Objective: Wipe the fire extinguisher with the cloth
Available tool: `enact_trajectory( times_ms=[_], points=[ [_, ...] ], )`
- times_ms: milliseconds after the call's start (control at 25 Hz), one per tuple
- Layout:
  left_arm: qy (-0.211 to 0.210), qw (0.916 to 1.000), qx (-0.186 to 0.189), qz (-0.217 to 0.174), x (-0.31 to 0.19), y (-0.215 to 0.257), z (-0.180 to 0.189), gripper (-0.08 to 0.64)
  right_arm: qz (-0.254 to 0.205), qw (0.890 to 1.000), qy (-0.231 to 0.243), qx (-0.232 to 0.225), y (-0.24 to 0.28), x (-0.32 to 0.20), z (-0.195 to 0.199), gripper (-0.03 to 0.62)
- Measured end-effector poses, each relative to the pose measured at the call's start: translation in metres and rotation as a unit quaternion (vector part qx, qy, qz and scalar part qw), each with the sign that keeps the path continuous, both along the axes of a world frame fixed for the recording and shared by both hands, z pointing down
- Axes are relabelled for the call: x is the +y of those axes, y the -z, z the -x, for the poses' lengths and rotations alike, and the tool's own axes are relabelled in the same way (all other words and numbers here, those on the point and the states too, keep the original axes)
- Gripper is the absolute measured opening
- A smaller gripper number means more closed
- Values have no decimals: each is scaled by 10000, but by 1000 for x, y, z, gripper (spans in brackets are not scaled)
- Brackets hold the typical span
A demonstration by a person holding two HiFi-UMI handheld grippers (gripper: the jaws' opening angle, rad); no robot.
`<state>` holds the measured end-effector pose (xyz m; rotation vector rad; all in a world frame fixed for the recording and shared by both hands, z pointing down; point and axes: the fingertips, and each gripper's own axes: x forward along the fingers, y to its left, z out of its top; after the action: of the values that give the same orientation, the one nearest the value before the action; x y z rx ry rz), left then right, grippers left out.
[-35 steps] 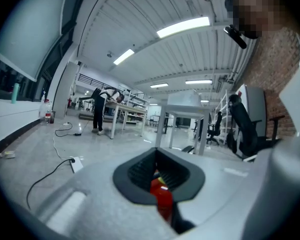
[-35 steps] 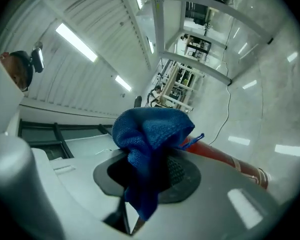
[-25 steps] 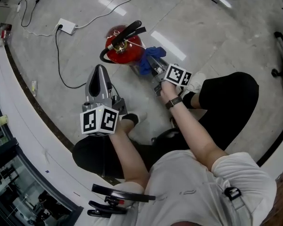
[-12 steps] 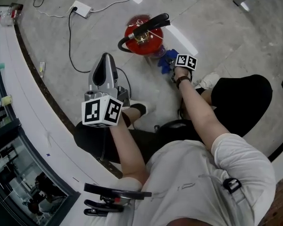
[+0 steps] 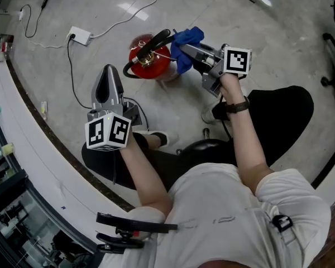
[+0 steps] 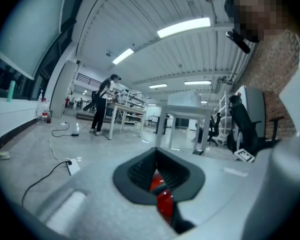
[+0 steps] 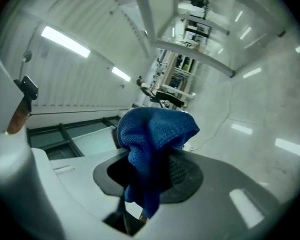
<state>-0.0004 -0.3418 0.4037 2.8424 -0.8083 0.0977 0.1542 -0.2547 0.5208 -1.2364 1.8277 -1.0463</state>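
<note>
One cloth, now up at the handle

One blue cloth [image 5: 188, 39] is clamped in the right gripper [image 5: 192, 52], which has risen from low beside the red fire extinguisher [image 5: 148, 66] to its black handle [image 5: 158, 39]. The wiping seems to be shifting to the top. One extinguisher stands on the floor. Of two grippers, the left gripper [image 5: 107, 78] hangs nearby, closed on nothing.

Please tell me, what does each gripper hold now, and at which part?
The right gripper pinches the blue cloth at its bunched middle; loose folds stick out past the jaws. The left gripper holds nothing.
</note>
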Motion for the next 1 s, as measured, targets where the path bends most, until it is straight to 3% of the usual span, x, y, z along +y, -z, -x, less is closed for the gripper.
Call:
enact_trajectory(
  times_ms=[120, 240, 320, 440, 560, 720, 800, 920, 960, 1000],
  points=[
    [20, 10000, -4, 44, 1, -4, -3, -2, -202, 9989, 274, -330, 32, -13, 9, 112],
    [36, 10000, -18, 46, 2, -4, -2, -2, -151, 9954, 295, -901, 8, -16, 14, 112],
    [48, 10000, -6, 47, 1, -4, -1, -2, 179, 9963, 225, -811, -31, -20, 17, 110],
    [61, 9999, -50, 99, 1, -8, 0, -2, 1148, 9903, -21, -782, -129, -19, 18, 110],
    [58, 9997, -177, 127, 2, -13, 2, -2, 2055, 9709, -490, -1131, -245, -10, 18, 110],
    [97, 9995, -292, 96, 0, -10, 10, -2, 3041, 9323, -1041, -1659, -368, 4, 24, 118],
    [84, 9993, -343, 74, 0, -8, 11, -2, 3435, 9233, -811, -1513, -404, 10, 28, 118],
    [57, 9992, -403, -16, -5, -5, 14, -2, 3814, 9179, 42, -1091, -416, 7, 25, 117],
    [68, 9992, -398, -35, -8, -5, 15, -2, 3732, 9217, 228, -1032, -404, -2, 17, 117],
    [92, 9993, -372, -29, -12, -6, 16, -2, 3417, 9333, 269, -1074, -378, -17, 3, 117]
  ],
)
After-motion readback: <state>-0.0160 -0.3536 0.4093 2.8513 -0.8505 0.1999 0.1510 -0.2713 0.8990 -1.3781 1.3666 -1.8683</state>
